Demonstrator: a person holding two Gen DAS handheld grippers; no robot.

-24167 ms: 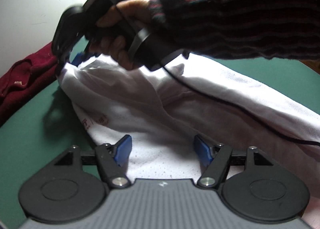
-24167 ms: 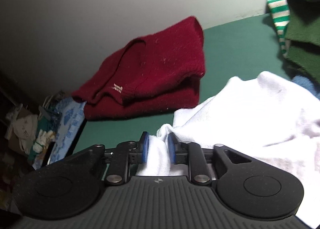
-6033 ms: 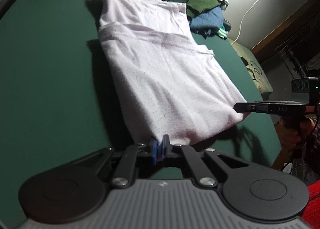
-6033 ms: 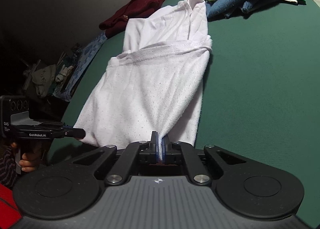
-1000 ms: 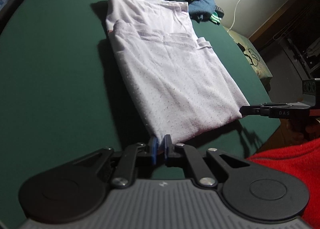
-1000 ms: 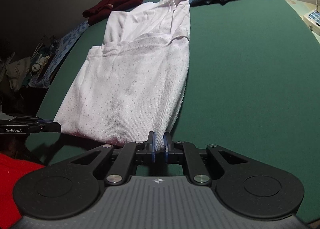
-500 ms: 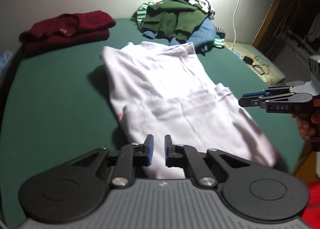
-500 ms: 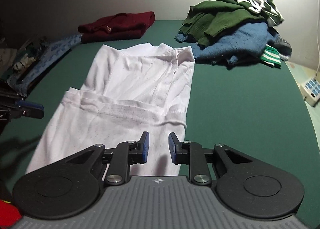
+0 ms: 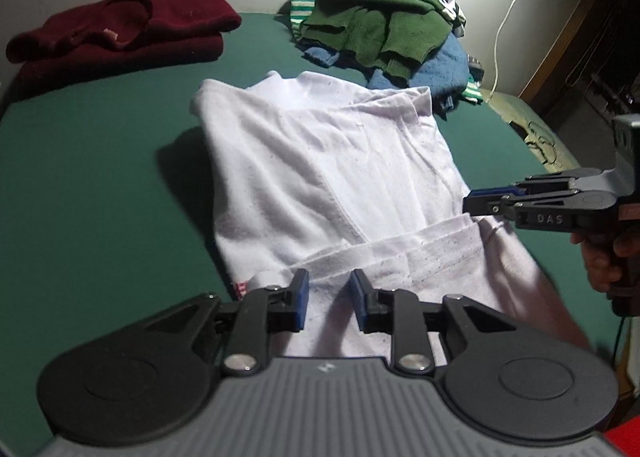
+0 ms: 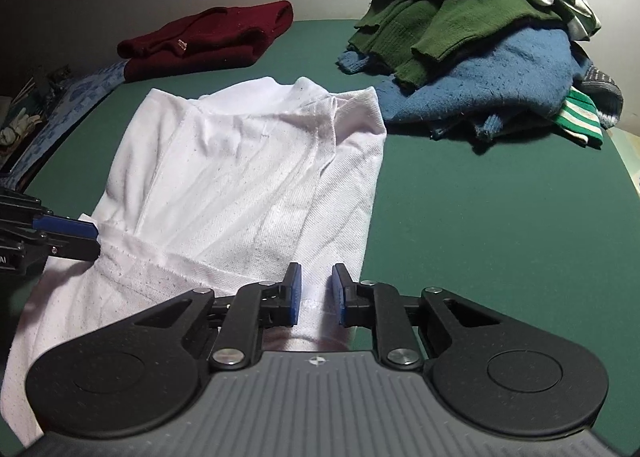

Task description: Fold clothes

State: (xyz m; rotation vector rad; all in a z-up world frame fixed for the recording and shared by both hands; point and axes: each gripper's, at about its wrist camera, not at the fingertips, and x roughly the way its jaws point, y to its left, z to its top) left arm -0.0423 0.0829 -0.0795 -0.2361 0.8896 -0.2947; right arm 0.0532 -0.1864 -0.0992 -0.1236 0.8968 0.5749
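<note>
Both grippers, left gripper [image 9: 326,299] and right gripper [image 10: 316,293], hover over the folded-over hem of the white shirt [image 9: 320,177], grasping nothing; the left jaws are opening and the right closing slightly, cloth lying loose between each pair. Lying mid-table on the green table [image 9: 100,177], the shirt points its collar toward the far edge. Best practice, by judgement: withdraw without snagging, then smooth the fold; maroon sweater [image 9: 120,33] and unfolded pile [image 10: 480,37] occupy the far corners.
</note>
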